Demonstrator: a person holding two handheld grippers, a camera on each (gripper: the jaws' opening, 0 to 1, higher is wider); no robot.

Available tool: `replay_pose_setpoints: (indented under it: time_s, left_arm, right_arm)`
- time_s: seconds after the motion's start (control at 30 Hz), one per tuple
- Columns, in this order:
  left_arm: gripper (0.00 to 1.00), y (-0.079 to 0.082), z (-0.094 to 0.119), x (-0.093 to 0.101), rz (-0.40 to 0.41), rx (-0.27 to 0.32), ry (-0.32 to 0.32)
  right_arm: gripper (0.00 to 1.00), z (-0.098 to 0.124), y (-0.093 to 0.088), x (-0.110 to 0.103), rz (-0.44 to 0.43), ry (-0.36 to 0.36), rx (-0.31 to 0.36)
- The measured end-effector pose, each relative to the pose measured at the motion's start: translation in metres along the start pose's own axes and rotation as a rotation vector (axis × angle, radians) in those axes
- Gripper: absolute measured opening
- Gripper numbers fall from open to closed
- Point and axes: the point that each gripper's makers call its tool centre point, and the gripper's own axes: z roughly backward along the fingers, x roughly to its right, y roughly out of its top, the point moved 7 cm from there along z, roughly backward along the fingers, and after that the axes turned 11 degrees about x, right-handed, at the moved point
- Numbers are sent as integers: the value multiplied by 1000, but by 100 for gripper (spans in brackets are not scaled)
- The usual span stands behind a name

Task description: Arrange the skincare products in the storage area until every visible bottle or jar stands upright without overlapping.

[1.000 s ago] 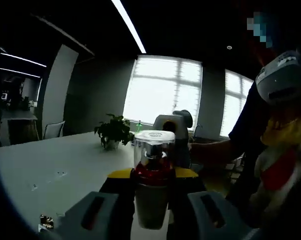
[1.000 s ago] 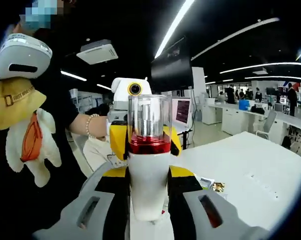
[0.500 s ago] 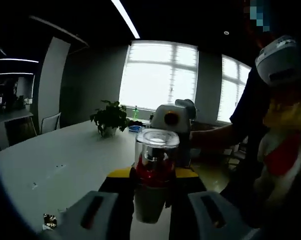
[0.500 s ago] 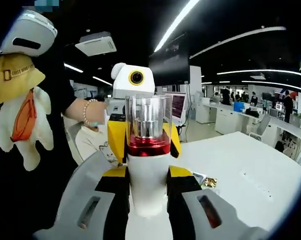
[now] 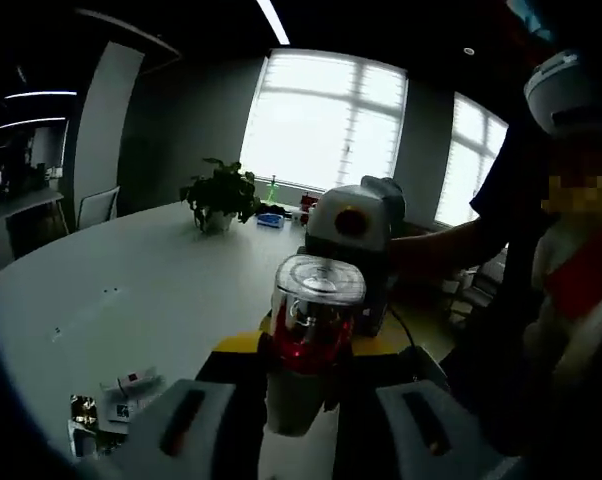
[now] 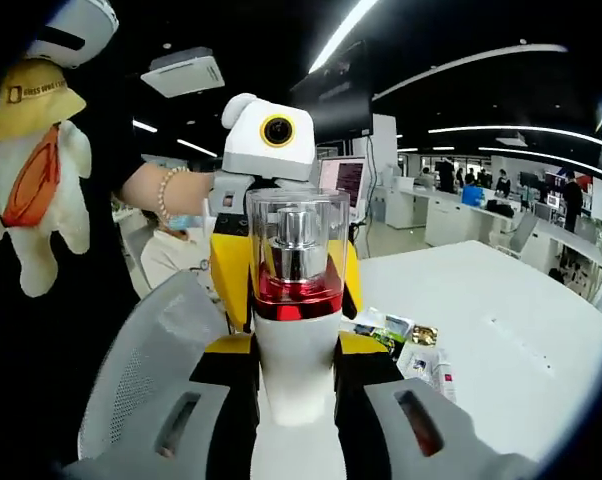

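A skincare bottle (image 5: 311, 335) with a white body, a red band and a clear cap over a silver pump is held in the air above the white table (image 5: 131, 300). My left gripper (image 5: 301, 405) is shut on its white body. In the right gripper view the same bottle (image 6: 296, 300) stands upright between my right gripper (image 6: 296, 405), also shut on it. The right gripper's white body (image 5: 349, 225) shows just behind the bottle in the left gripper view. The left gripper's white head (image 6: 269, 140) rises behind the bottle in the right gripper view, its yellow jaws at the red band.
Small sachets (image 6: 419, 352) lie on the table, also seen as sachets (image 5: 116, 388) near the left edge. A potted plant (image 5: 219, 195) stands far back. A person holds both grippers, with a plush toy (image 6: 31, 190) on their chest. A grey mesh chair back (image 6: 151, 350) is close.
Both views have tilted down toward the table, bringing the sachets into sight. The bottle stays gripped by both grippers, and the opposite gripper looks nearer.
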Motion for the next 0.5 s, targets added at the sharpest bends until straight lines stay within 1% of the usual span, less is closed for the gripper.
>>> replay_pose_setpoints:
  time_s: [0.1, 0.27, 0.5]
  left_arm:
    - [23, -9, -1, -5, 8, -19, 3]
    - [23, -20, -5, -7, 26, -43, 4]
    - [23, -35, -10, -12, 42, -64, 5]
  right_arm:
    - [28, -2, -8, 0, -3, -3, -12]
    - [28, -4, -21, 2, -3, -7, -34]
    - [28, -6, -38, 5, 14, -19, -66]
